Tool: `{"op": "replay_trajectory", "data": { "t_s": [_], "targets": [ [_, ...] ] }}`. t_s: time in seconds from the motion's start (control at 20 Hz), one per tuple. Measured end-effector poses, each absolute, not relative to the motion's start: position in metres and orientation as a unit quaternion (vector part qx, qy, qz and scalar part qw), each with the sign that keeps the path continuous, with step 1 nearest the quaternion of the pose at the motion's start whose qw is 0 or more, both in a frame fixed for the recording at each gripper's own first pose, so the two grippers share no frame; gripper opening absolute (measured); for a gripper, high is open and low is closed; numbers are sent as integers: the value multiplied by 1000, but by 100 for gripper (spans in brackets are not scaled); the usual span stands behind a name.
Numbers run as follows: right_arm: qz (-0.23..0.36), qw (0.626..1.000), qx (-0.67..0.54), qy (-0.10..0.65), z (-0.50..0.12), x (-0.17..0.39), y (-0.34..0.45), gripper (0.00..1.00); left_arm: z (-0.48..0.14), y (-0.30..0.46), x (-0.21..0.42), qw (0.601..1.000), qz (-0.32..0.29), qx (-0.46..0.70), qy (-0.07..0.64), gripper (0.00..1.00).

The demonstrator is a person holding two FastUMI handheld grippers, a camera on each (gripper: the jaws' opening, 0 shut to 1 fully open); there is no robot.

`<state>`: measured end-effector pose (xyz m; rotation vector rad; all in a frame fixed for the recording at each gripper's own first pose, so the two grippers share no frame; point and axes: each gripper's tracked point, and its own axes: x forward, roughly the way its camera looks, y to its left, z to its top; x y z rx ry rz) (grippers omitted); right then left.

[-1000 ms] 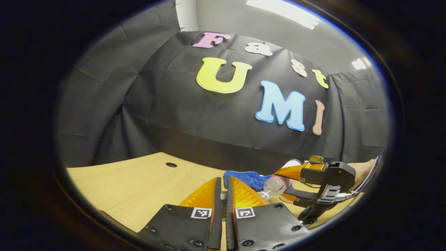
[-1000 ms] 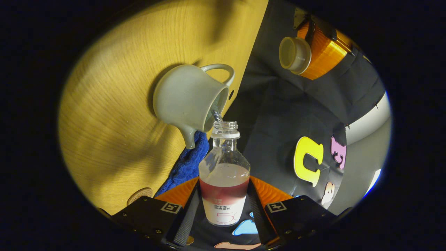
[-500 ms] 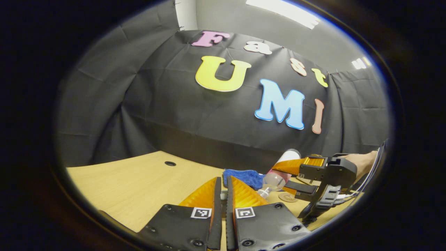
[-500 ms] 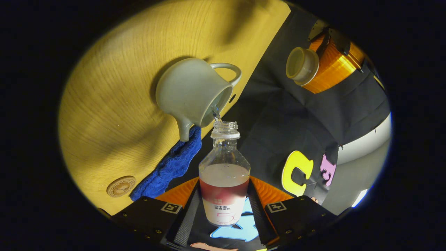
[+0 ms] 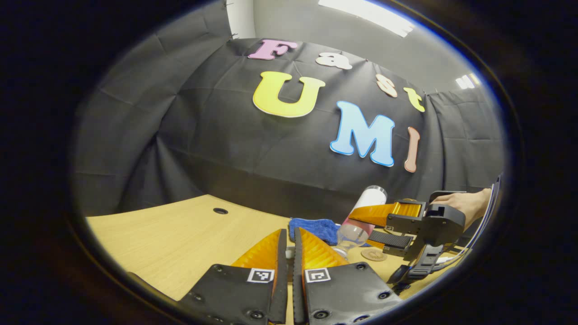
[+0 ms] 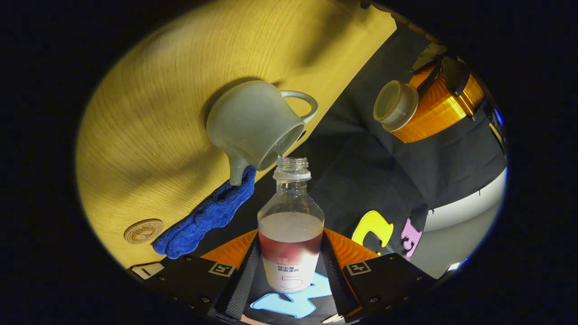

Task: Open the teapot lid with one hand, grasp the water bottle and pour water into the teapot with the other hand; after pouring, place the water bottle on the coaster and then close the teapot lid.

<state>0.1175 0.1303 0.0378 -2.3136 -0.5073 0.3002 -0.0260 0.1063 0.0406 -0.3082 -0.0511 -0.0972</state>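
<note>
1. The bottle [image 6: 291, 234] is pinched between the two fingers of the right gripper [image 6: 291, 257], which press on its labelled lower half from both sides.
2. In the right gripper view the bottle is seen tipped, its uncapped mouth just beside the open rim of the teapot [image 6: 253, 126]; a thin thread of water is seen between mouth and rim.
3. Water is seen in the bottle up to about the shoulder.
4. The teapot stands on the table [image 6: 149, 113], its handle on the side away from the spout, and its spout is pointed toward the cloth [image 6: 203, 219].
5. The blue cloth lies near the table's edge, touching or just beside the teapot's spout; which cannot be told.
6. A round coaster [image 6: 143, 231] lies on the table just beside the cloth, with nothing on it.
7. The lid [image 6: 395, 104] is held off the teapot by the left gripper [image 5: 289, 239], well apart from the pot, its hollow underside turned toward the camera in the right gripper view.
8. In the left gripper view the left fingers [image 5: 266, 253] are pressed nearly together; the lid between them is mostly hidden there.
9. In that view the right gripper [image 5: 384, 225] is seen farther off with a hand [image 5: 460, 205] behind it, the bottle [image 5: 361, 219] slanted mouth-down, and the cloth [image 5: 314, 228] and coaster [image 5: 374, 255] nearby.
</note>
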Motion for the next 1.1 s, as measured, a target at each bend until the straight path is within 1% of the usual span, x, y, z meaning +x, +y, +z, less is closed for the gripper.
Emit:
{"op": "replay_trajectory", "data": {
  "t_s": [0.25, 0.65, 0.8, 0.9, 1.0, 1.1],
  "targets": [
    [116, 349, -906, -209, 40, 117, 133, 73, 41, 105, -26, 987, -49, -153, -24, 11],
    [112, 348, -907, -207, 41, 118, 132, 74, 40, 106, -26, 987, -48, -153, -23, 11],
    [115, 369, -904, -184, 40, 120, 126, 74, 42, 107, -27, 987, -47, -153, -24, 11],
    [114, 390, -898, -169, 38, 124, 120, 74, 42, 107, -27, 987, -47, -153, -25, 11],
    [124, 417, -887, -157, 33, 120, 120, 74, 44, 106, -27, 987, -48, -154, -27, 12],
    [134, 453, -871, -137, 21, 117, 113, 74, 46, 106, -27, 986, -50, -155, -31, 12]
  ]
}}
